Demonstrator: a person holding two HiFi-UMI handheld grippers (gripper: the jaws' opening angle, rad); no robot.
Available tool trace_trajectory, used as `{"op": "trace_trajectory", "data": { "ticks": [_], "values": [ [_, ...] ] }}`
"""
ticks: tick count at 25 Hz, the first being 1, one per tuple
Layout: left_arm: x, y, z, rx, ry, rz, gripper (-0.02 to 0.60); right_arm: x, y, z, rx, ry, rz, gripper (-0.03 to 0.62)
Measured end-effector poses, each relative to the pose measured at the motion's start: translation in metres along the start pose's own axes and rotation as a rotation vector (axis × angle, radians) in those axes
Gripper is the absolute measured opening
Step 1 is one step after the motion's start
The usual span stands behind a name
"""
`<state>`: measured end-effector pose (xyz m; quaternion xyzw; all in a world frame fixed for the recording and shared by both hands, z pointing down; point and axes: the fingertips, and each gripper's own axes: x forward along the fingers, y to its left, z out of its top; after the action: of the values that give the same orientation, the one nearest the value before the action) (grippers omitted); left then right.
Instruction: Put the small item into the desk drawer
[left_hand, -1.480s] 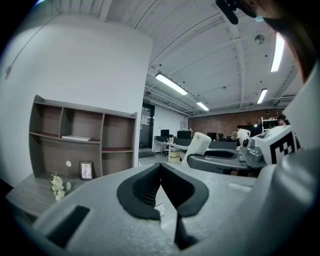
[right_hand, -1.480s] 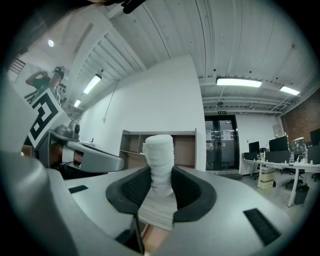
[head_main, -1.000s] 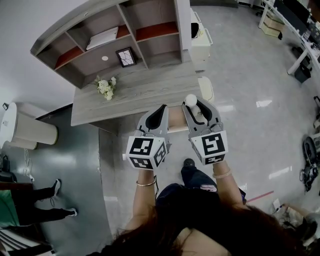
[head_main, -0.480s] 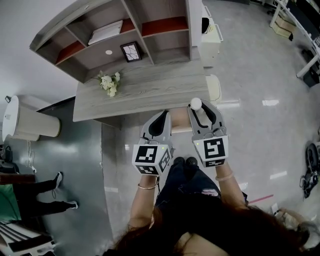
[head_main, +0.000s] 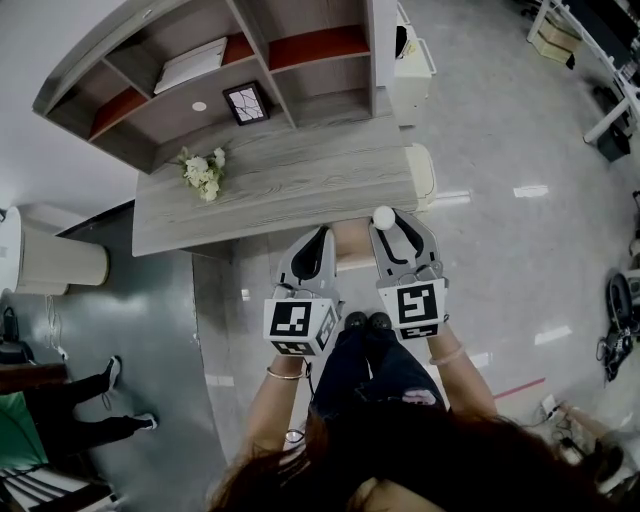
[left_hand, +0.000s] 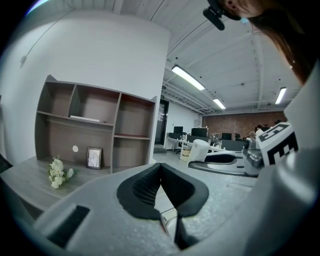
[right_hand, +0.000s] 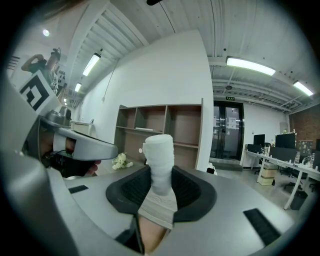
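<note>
One white roll (right_hand: 158, 152) clamped in right gripper (right_hand: 160, 176), only its top in head view, left gripper (left_hand: 160, 169) closed

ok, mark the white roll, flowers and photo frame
white roll (right_hand: 158, 156): right gripper view, middle of its wrapped body.
flowers (head_main: 201, 172): head view, middle of the white blooms.
photo frame (head_main: 246, 102): head view, centre of the picture.

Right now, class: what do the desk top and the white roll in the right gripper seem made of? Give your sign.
Desk top: grey wood-look board, possibly laminate, matt; long streaky grain lines. White roll: soft wound cloth or gauze, matt; fine ribbed weave and wrapped layers, though paper is possible.
</note>
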<state>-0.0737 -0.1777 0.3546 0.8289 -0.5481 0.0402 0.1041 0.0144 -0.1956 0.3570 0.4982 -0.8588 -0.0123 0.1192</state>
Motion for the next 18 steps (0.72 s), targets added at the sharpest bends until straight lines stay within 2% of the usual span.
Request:
{"op": "trace_trajectory", "data": {
  "ticks": [8,12,18],
  "values": [
    [0.009,0.01,-0.038,0.0,0.051,-0.026,0.015,0.015,0.015,-0.041,-0.093,0.079,0.017,0.121],
    [0.012,0.018,-0.056,-0.001,0.069,-0.027,0.015,0.025,0.023,-0.067,-0.173,0.136,0.037,0.121],
    [0.016,0.028,-0.079,-0.001,0.091,-0.038,0.015,0.037,0.035,-0.098,-0.205,0.18,0.063,0.121]
  ]
}}
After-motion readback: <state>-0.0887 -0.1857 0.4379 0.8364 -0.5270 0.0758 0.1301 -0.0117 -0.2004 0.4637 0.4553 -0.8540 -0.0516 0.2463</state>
